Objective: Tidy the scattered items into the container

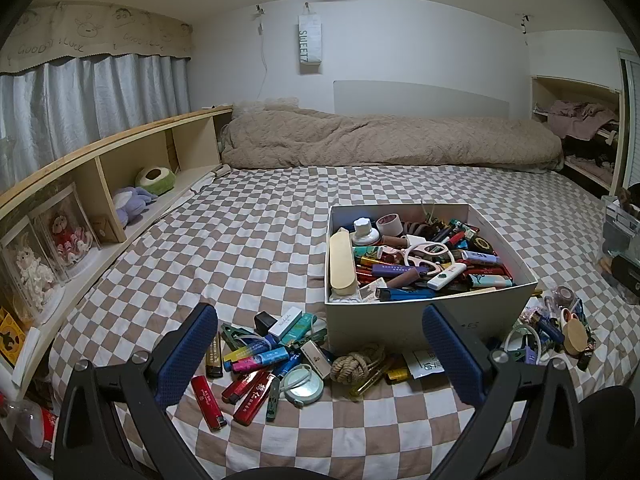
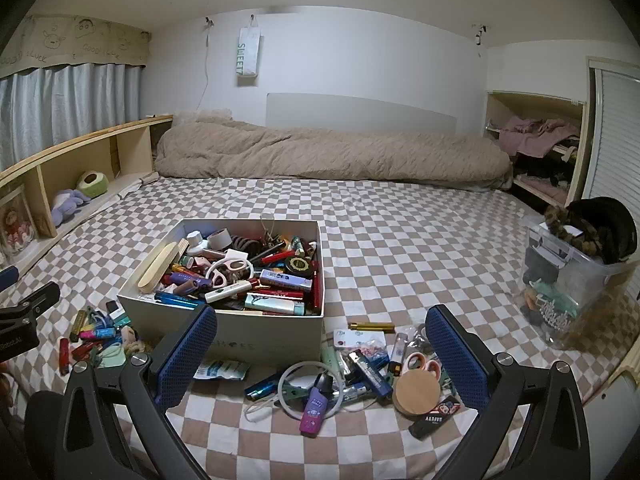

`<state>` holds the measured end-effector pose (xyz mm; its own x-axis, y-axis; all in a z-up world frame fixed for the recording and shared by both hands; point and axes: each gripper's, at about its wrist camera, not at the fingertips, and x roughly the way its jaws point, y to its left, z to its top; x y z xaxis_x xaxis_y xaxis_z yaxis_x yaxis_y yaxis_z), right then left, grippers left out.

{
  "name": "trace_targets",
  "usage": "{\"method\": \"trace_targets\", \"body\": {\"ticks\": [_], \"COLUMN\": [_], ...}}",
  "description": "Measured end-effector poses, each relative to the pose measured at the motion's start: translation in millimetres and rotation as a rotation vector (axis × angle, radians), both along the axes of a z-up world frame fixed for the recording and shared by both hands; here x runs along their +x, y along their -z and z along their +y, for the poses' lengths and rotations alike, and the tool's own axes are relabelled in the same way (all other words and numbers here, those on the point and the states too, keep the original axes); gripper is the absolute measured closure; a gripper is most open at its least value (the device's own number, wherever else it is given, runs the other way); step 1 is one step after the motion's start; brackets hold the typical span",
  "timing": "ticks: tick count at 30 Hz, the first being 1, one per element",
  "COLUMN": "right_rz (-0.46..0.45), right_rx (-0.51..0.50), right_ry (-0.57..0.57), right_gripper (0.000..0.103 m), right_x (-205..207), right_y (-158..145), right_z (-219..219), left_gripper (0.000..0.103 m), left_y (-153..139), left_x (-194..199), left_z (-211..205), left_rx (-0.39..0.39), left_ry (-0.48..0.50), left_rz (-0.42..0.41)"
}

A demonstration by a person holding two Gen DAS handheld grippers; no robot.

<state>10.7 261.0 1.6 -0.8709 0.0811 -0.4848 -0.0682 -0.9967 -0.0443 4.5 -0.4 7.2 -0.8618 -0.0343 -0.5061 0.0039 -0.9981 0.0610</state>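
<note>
Box [image 2: 256,340]: on the checked bed [image 2: 400,240], heaped with lighters and tape.
Scattered items [image 2: 320,384]: bedsheet, front and both sides of box.
Left tool [image 1: 320,356]: wide, empty.
Right tool [image 2: 320,356]: wide, empty.

A brown-and-white checkered bed sheet [image 1: 248,220] is spread over the bed, with a beige quilt [image 1: 380,140] bunched along the far wall. A wooden shelf [image 1: 132,152] is seen at the left, holding a purple plush toy [image 1: 130,206]. A clear plastic bin [image 2: 576,280] is set at the right edge. Grey curtains [image 1: 80,96] are hung above the shelf.
</note>
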Motion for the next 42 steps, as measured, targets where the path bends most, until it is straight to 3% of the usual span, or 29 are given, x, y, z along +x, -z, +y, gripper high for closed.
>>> {"method": "trace_targets", "body": {"ticks": [22,36,42], "right_rz": [0.009,-0.016,-0.045], "right_rx": [-0.018,-0.05,-0.06], "right_ry": [-0.006,0.038,0.072], "right_gripper": [0.0,0.0,0.0], "right_x": [-3,-2,-2], "right_y": [-6,-4,2], "right_z": [8,56,81], "left_gripper": [0.0,0.0,0.0], "left_y": [-5,8,18], "left_x": [0,-9,-12], "left_z": [-3,-40,-66], "left_rx": [-0.02,-0.036,0.01], "left_ry": [0.001,-0.006,0.015], "left_rz": [0.015,-0.009,-0.038]}}
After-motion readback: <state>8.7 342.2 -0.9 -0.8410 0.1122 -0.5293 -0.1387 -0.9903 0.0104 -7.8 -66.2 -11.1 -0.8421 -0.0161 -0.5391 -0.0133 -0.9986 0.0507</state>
